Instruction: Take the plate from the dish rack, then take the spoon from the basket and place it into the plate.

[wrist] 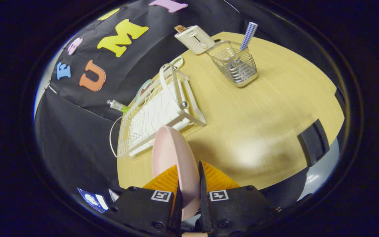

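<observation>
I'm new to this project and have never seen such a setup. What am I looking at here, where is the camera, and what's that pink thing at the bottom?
No robot arm here: a person carries a hand-held gripper, and the fisheye camera rides on it, looking forward along its two fingers. The pink thing is a plate, held on edge with both fingers pressing on it. Beyond it, on the wooden table, lie a white dish rack, a wire basket with a checked-handled utensil standing in it, probably the spoon, and a white toaster.

The hand-held gripper (188, 179) has two blocky black housings studded with small round screws. Each housing carries a square white fiducial marker. Its fingers (217, 177) are ribbed wedges.
</observation>
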`<state>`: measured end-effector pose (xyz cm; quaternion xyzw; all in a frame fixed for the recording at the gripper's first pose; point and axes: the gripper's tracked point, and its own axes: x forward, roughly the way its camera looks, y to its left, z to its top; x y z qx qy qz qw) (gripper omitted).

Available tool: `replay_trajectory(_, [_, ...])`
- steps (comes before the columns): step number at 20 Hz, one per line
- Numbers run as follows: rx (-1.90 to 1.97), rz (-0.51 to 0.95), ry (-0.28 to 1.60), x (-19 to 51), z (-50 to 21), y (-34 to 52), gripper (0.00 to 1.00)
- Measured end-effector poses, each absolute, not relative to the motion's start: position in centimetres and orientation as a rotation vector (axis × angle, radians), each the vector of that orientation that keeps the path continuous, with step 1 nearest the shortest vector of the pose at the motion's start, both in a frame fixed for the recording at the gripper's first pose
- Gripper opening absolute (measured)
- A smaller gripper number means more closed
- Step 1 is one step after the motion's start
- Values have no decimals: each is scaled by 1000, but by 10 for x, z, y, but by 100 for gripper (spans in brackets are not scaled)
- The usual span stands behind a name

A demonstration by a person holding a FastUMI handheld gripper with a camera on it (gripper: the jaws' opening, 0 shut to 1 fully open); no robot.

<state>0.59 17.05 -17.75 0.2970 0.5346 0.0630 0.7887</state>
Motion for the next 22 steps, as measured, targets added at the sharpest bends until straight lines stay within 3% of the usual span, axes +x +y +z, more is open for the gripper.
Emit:
replay_trajectory(11, [783,169,1156,19,-211,178,32])
replay_trajectory(17, [723,150,1119,31,-211,166,47])
replay_trajectory(22, [559,156,1008,40,-192,157,65])
